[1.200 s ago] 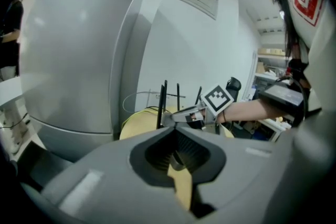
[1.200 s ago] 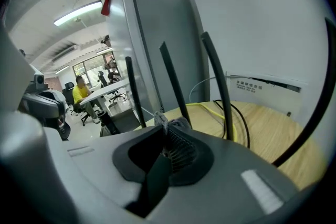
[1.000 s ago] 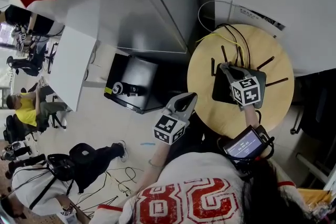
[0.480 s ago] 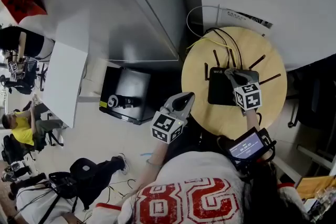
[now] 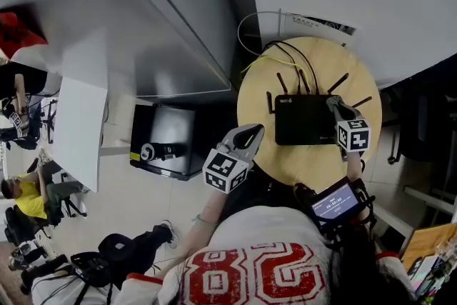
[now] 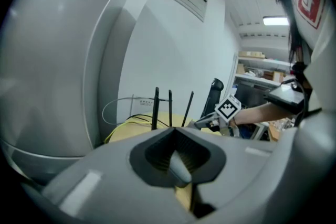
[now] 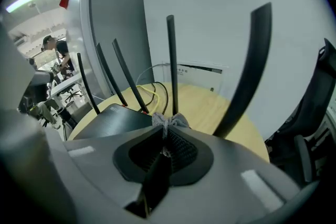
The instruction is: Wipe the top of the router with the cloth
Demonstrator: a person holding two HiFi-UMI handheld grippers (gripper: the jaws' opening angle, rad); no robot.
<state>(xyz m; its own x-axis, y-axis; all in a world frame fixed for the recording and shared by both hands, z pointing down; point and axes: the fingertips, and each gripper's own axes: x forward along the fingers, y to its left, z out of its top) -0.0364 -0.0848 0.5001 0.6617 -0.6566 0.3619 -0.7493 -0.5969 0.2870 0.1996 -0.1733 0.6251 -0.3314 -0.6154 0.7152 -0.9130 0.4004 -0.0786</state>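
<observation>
A black router (image 5: 303,119) with several upright antennas lies on a round wooden table (image 5: 314,161). My right gripper (image 5: 335,106) is at the router's right end, shut on a small grey cloth (image 7: 169,121) that rests against the right edge of the router top (image 7: 113,117). In the right gripper view the right gripper (image 7: 164,147) shows the cloth bunched at its tips, with antennas (image 7: 171,63) close ahead. My left gripper (image 5: 252,132) hangs in the air off the table's left front edge, shut with nothing in it. In its own view the left gripper (image 6: 176,162) points toward the antennas.
Black and yellow cables (image 5: 289,55) trail from the router's back toward the wall, with a white cable loop (image 5: 246,28) beyond. A black case (image 5: 168,139) sits on the floor left of the table. A dark chair (image 5: 421,125) stands at the right.
My right gripper has slid with the cloth across the router top from its middle to its right end. The left gripper has stayed in the same place beside the table.
</observation>
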